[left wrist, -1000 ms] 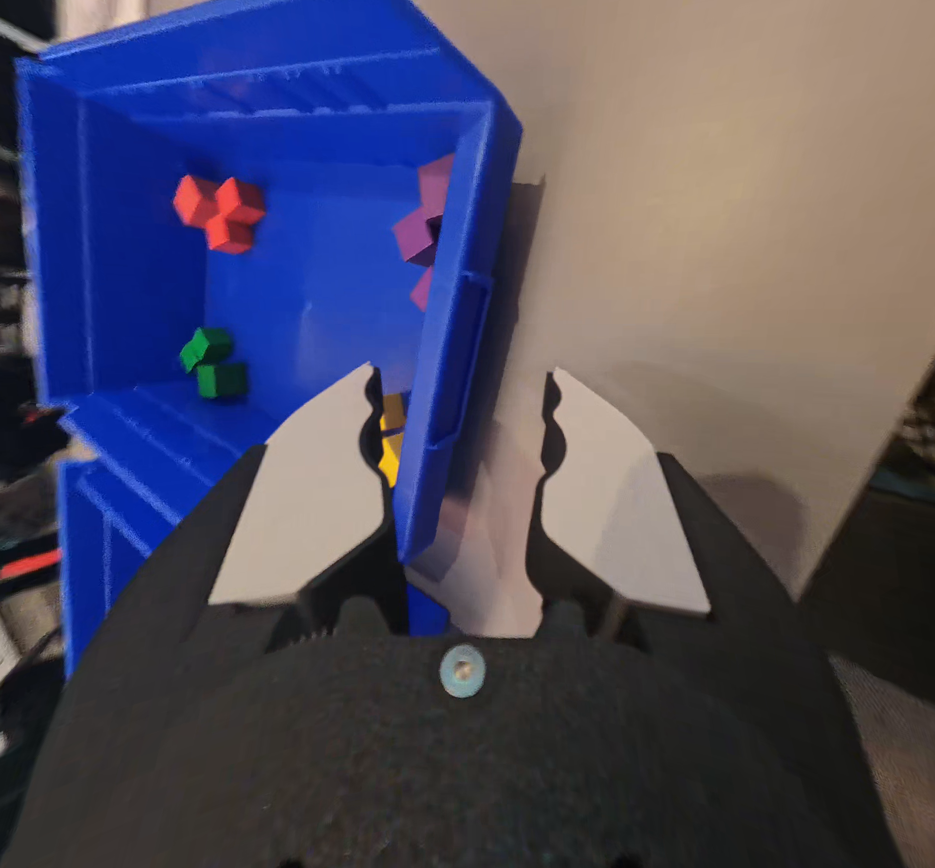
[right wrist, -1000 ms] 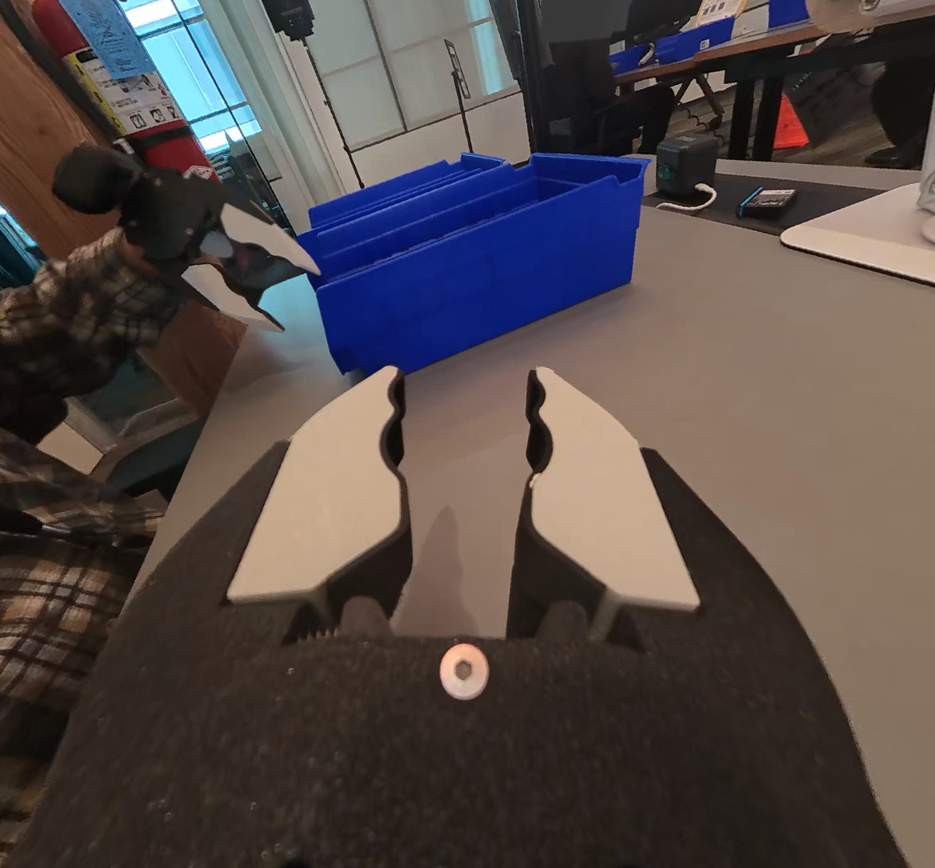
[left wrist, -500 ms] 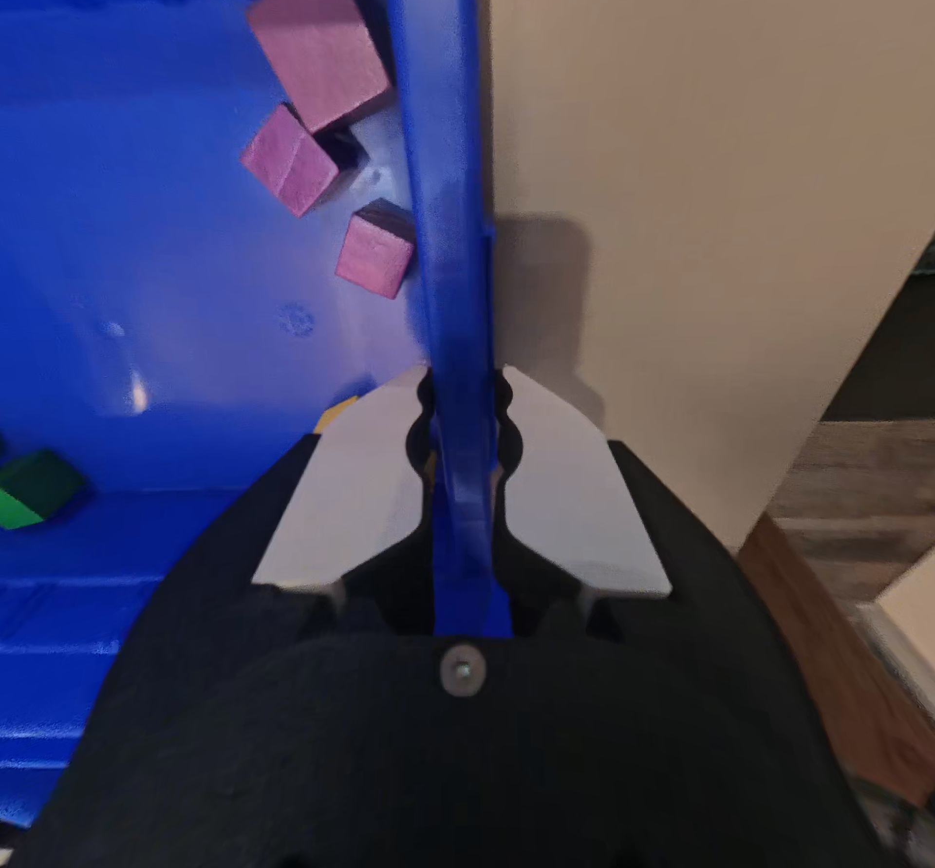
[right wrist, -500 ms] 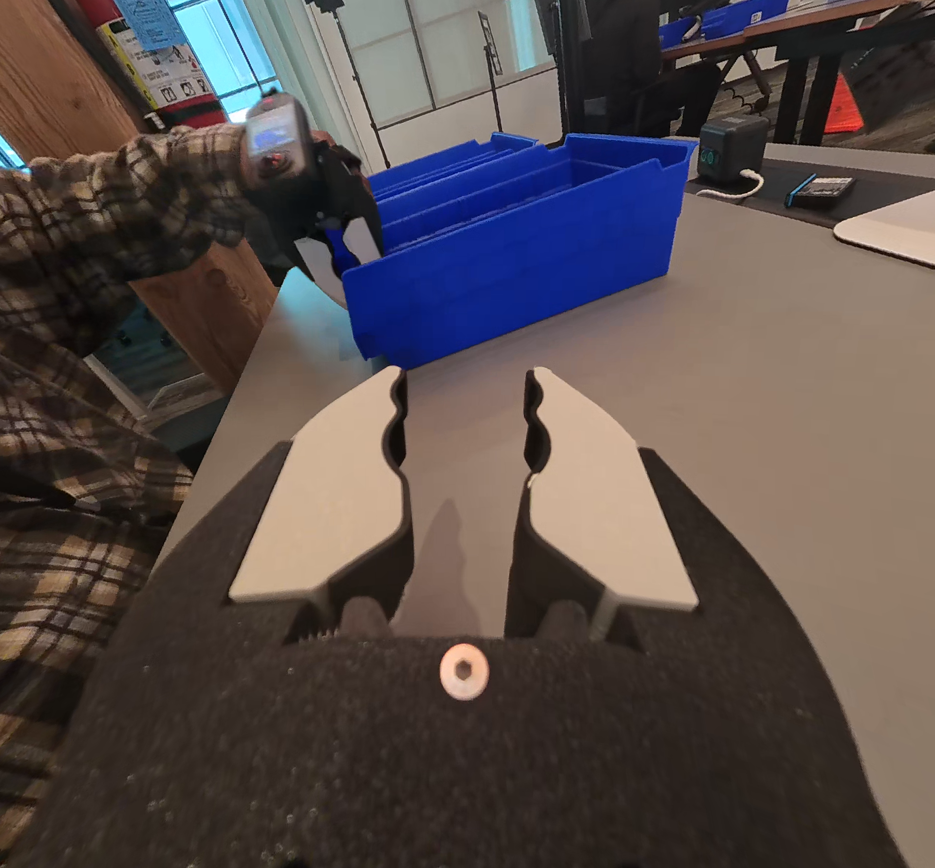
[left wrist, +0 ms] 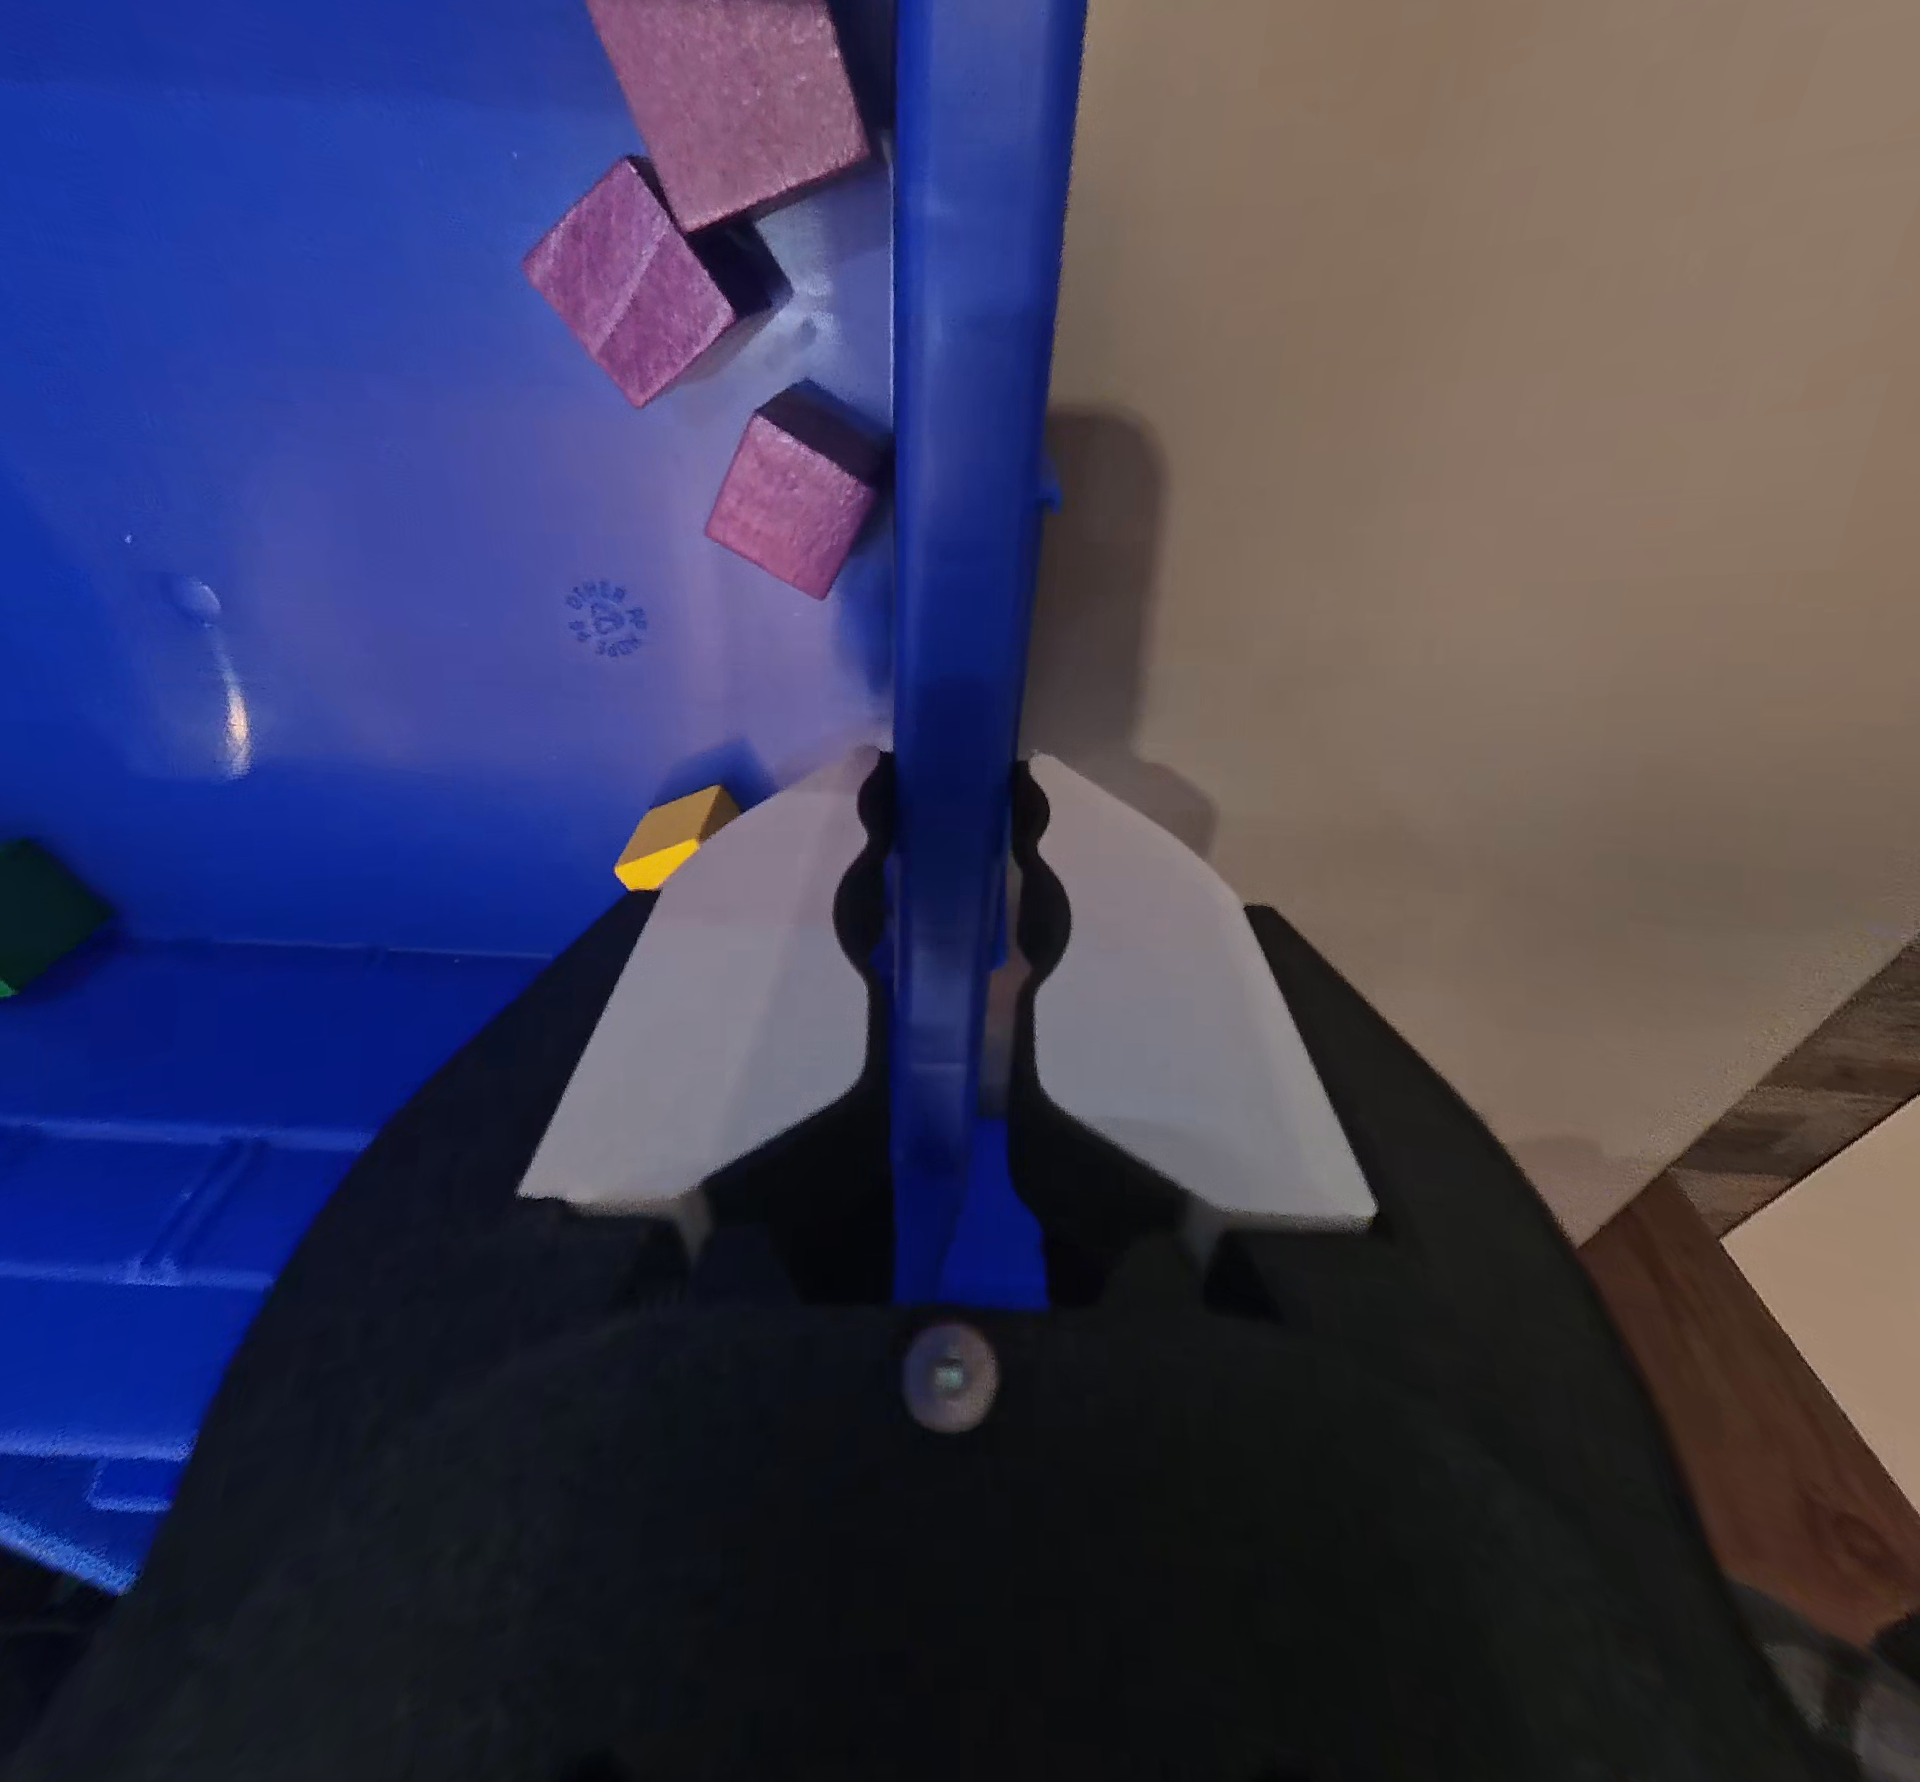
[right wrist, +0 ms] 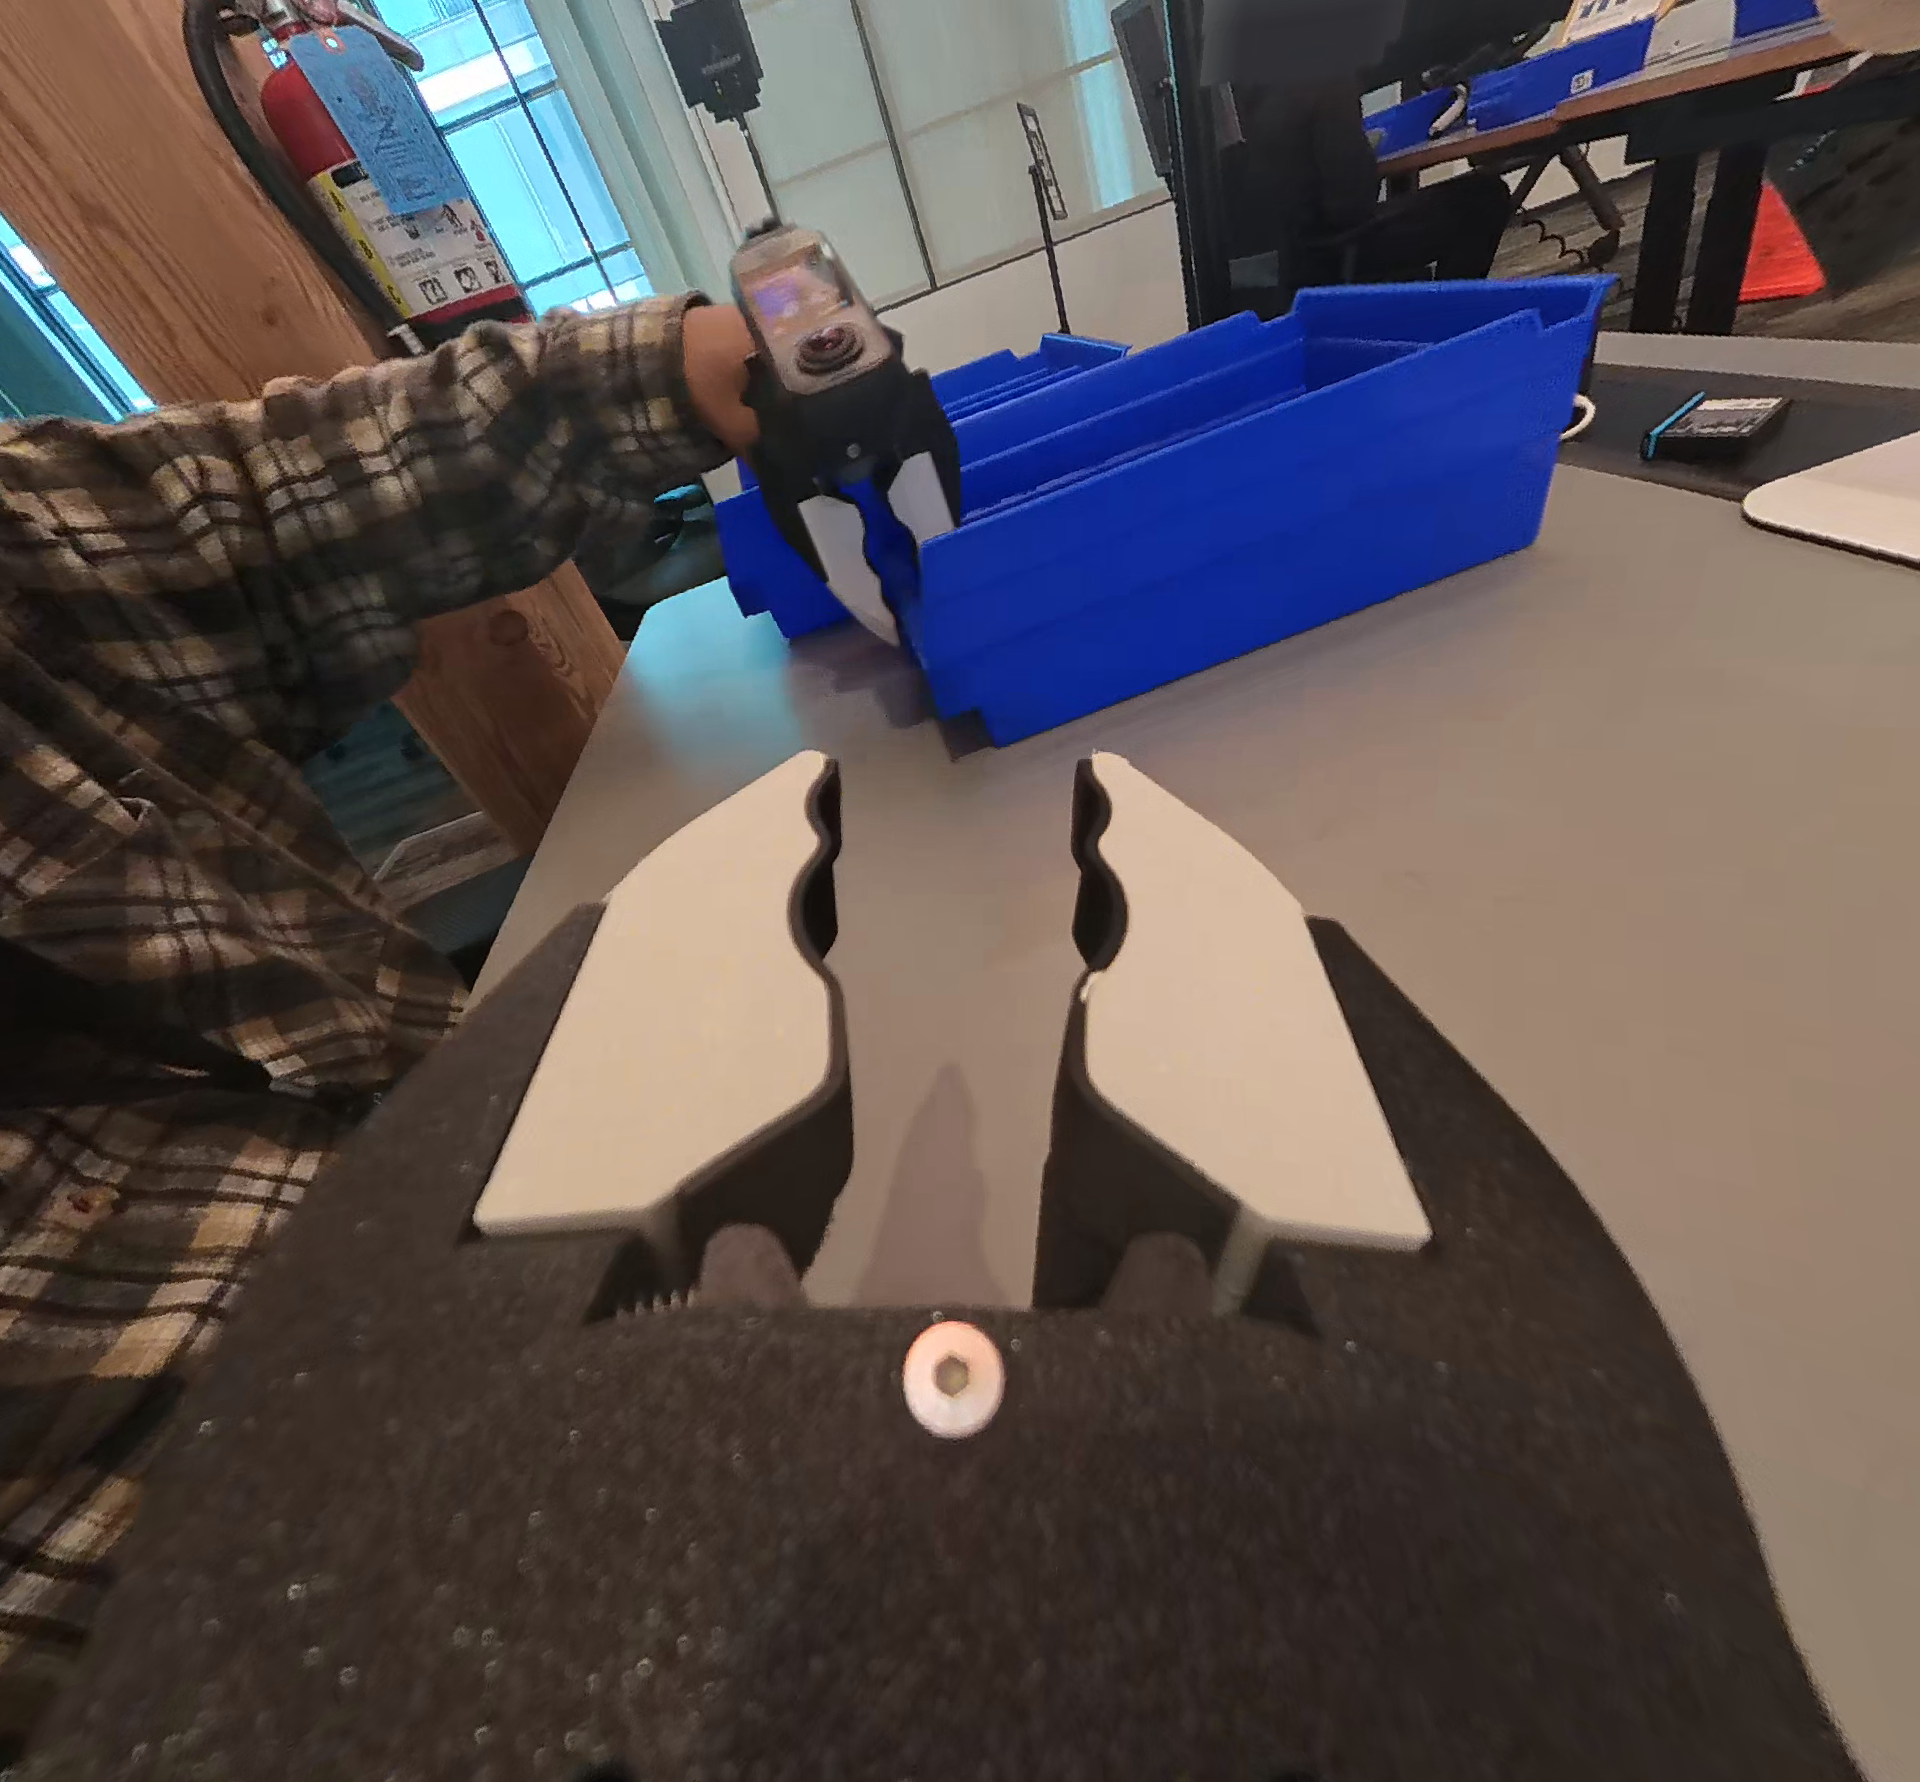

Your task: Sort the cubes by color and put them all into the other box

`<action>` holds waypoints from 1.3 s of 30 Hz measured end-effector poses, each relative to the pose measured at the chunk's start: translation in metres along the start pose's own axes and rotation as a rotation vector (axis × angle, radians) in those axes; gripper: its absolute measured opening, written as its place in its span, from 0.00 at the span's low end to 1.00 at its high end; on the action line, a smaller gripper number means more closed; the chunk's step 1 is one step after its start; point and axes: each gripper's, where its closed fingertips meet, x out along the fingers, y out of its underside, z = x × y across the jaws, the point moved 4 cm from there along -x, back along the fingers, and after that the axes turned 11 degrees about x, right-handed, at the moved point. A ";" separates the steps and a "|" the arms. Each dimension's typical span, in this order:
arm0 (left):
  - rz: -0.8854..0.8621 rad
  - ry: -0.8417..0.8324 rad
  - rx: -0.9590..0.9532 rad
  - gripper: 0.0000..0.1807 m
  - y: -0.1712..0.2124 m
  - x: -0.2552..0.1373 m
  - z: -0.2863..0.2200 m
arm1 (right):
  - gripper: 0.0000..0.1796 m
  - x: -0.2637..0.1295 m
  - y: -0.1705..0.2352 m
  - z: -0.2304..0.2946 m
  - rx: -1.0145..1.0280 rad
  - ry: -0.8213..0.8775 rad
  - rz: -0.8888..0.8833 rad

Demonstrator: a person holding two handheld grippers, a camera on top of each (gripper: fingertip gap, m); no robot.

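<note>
Here we are clamping our left gripper [left wrist: 951, 833] narrowly on the end wall of the near blue box [right wrist: 1226, 569], one finger inside, one outside. Our right gripper [right wrist: 954, 833] is hovering wide and empty over the grey table [right wrist: 1507, 849]. We are counting three purple cubes [left wrist: 727, 49], one yellow cube [left wrist: 670, 839], one green cube [left wrist: 42, 911] and two boxes. A small moulded mark [left wrist: 608, 620] is showing on the floor.

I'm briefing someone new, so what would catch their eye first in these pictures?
First, the blue bin: the left tongs straddle and grip its side wall, seen from afar in the right wrist view too. Next, three purple cubes clustered against that wall inside the bin, with a yellow cube peeking beside the tongs. The right tongs hang open over bare grey table.
</note>
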 end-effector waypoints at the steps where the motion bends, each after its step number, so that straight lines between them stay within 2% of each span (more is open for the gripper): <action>1: 0.000 0.000 -0.004 0.12 0.001 0.000 0.005 | 0.24 0.000 0.000 0.000 0.002 0.000 0.002; 13: 0.028 -0.057 -0.027 0.12 0.016 0.000 0.050 | 0.23 -0.002 0.000 -0.003 0.017 -0.008 -0.002; 20: 0.051 -0.219 -0.123 0.14 0.024 -0.007 0.063 | 0.25 -0.001 -0.002 0.004 0.014 -0.037 -0.004; 23: -0.005 -0.371 -0.219 0.16 0.035 -0.038 0.059 | 0.27 -0.003 -0.005 0.009 0.004 -0.050 -0.023; 27: -0.123 -0.518 -0.435 0.35 0.057 -0.089 0.029 | 0.28 -0.004 -0.009 0.016 0.007 -0.082 -0.046; 30: -0.145 -0.612 -0.579 0.41 0.080 -0.106 -0.009 | 0.28 -0.004 -0.012 0.022 -0.006 -0.098 -0.054; 34: -0.214 -0.662 -0.781 0.41 0.102 -0.094 -0.052 | 0.29 -0.002 -0.012 0.026 -0.017 -0.106 -0.055; 39: -0.234 -0.605 -0.999 0.39 0.123 -0.062 -0.061 | 0.29 0.000 -0.009 0.022 0.005 -0.104 -0.049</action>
